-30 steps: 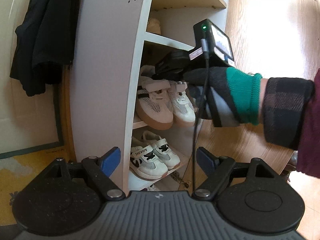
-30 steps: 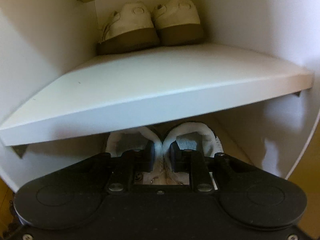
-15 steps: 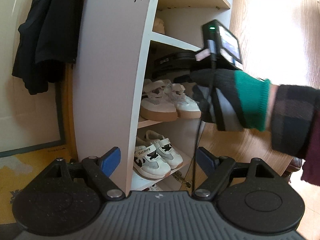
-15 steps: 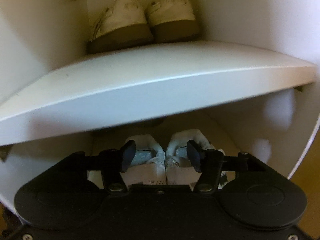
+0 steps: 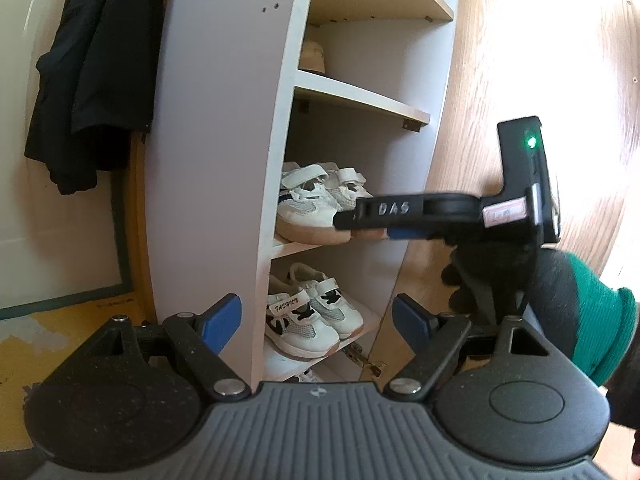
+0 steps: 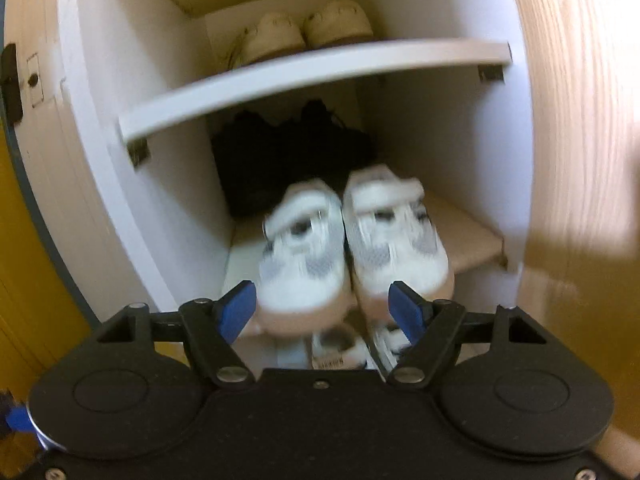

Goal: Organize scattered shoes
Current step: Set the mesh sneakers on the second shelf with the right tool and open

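- While the right gripper [image 6: 322, 306] sits just outside the white shoe cabinet [image 6: 92, 128], its blue-padded jaws have just been opening and now stand wide apart with nothing pressed between them.
- Both white strap sneakers [image 6: 356, 240] rest side by side on the middle shelf [image 6: 468, 236], toes at its front edge, just beyond the blue pads and free of them; this view is blurred.
- Behind that pair, dark shoes [image 6: 292, 152] fill the back of the same compartment.
- On the shelf above [image 6: 304, 76], a cream pair [image 6: 308, 32] sits toward the rear wall.
- From the left wrist view, the right gripper [image 5: 400, 216] shows side-on at the shelf's front, carried by a gloved hand [image 5: 532, 292] with a green cuff.
- Another white pair with black trim [image 5: 312, 320] stands on the shelf below.
- Well back from the cabinet, the left gripper [image 5: 318, 316] is spread wide and grips nothing.
- A dark jacket [image 5: 96, 64] hangs beside the cabinet's left wall.
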{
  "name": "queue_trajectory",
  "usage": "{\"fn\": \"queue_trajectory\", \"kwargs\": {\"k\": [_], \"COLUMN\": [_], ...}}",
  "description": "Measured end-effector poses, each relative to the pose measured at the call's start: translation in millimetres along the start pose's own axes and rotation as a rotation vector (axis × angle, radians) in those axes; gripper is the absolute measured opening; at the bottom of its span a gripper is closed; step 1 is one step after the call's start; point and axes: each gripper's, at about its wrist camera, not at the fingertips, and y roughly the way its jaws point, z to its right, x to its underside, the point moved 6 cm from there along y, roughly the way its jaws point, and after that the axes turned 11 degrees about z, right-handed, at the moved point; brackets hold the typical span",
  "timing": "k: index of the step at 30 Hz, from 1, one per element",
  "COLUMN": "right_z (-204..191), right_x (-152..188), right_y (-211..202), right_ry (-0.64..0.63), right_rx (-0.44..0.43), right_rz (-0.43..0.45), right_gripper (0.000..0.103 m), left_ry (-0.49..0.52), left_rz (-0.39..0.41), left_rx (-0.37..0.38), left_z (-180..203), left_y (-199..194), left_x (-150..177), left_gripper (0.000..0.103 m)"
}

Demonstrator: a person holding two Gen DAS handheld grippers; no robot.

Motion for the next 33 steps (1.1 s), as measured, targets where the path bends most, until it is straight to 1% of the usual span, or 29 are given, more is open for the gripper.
{"fn": "queue_trajectory", "kwargs": {"k": [2,6,13,19,23,27,30,33], "right_z": [4,9,23,33,32,27,24,25], "right_x": [7,8,2,-4,-5,-4,-5,-6], "right_y": [2,11,23,31,33,32,31,29], "right_ry": [0.003,-0.024,-0.045,-0.038,-0.004,-0.013,-0.019,0.008], "right_rx": [0.019,0.027,-0.013,-0.001,-0.003,-0.030,-0.023,-0.026], "right_rz": [-0.009,0.002,0.004,-0.003,0.006,-0.004,-0.013,-0.010], "right_gripper": [0.075,0.075,0.075,0.076,0.076,0.076,0.076,0.076], "left_ry": [0.003,0.006,0.010,0.013,0.015,0.019,0.024,0.029], "left_rz": [-0.003,-0.009,-0.021,-0.026,-0.026,-0.026,-0.024,-0.023], "left_rx": [0.001,-0.001,0.001,0.002,0.001,0.000,-0.002,0.000], "left_z": [1,2,3,5,5,6,8,9], "left_y": [2,5,8,10,11,10,10,10], "left_x": [1,2,6,8,8,9,8,8], "left_gripper": [0.083,0.083,0.083,0.083,0.083,0.083,0.083,0.083]}}
